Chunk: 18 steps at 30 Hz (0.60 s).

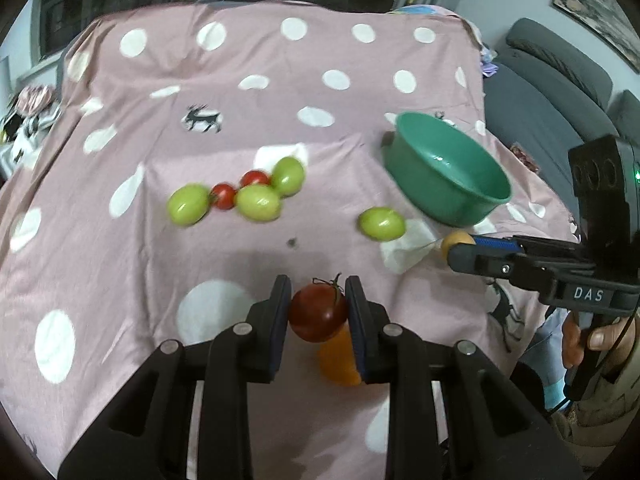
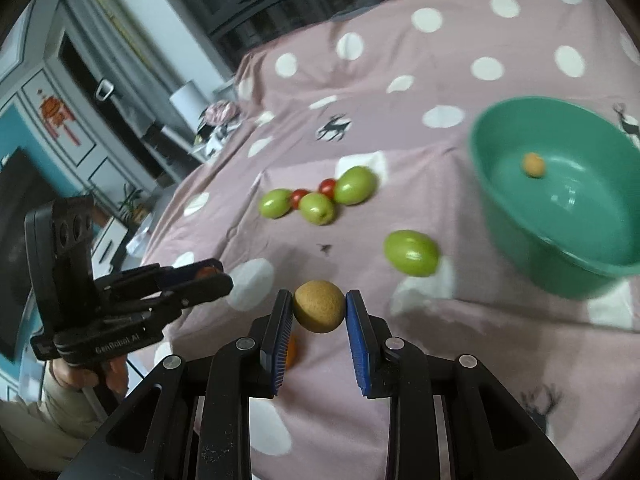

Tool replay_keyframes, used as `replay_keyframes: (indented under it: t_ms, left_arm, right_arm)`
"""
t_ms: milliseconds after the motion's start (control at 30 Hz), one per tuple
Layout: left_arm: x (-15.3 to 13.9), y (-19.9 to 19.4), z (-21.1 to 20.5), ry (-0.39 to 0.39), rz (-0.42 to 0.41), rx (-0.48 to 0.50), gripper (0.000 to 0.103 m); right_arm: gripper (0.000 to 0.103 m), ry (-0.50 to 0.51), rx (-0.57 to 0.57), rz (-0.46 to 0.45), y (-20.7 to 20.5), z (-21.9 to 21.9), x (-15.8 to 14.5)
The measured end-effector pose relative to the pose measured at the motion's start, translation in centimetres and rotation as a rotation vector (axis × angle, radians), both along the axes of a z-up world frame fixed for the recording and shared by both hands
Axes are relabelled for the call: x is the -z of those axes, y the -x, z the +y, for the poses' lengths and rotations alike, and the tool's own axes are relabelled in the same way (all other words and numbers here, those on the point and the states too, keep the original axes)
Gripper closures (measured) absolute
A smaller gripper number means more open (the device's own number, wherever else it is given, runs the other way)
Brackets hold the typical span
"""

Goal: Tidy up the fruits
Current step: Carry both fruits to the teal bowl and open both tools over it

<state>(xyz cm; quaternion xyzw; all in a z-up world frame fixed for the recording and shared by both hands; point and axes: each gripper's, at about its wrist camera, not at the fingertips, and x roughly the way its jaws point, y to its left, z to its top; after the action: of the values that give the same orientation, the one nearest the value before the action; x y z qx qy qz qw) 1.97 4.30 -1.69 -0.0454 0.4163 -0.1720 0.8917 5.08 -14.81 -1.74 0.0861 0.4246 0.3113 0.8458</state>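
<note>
- Tomato [image 1: 318, 312] is clamped in the left tongs [image 1: 318, 307], lifted so it can go in the green bowl [image 2: 516, 120].
- Right tongs [image 2: 319, 307] clamp a brown fruit [image 2: 319, 306], bowl just ahead.
- Green fruits [image 1: 187, 204] wait on the tabletop [image 1: 240, 60].

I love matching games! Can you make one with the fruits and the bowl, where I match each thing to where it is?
Things:
1. dark red tomato with a green stem
2. round tan-brown fruit
3. small tan fruit
4. lone green oval fruit

Places:
A. on the pink spotted cloth near the bowl
B. in the right gripper
C. inside the green plastic bowl
D. in the left gripper

Pairs: 1-D, 2-B, 3-C, 4-A
</note>
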Motion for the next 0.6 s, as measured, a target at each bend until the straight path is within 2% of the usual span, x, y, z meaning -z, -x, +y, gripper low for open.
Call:
replay_keyframes:
  t_ms: [233, 600]
  left_arm:
    - [-2.1, -1.5, -3.5, -0.03, -0.032, 0.07, 0.076]
    - [-5.6, -5.4, -9.9, -0.019, -0.1, 0.171, 0.076]
  right_arm:
    - [0.074, -0.073, 0.076, -0.04, 0.6, -4.0, -0.8]
    - [0.074, -0.126, 0.203, -0.109, 0.2, -9.8, -1.7]
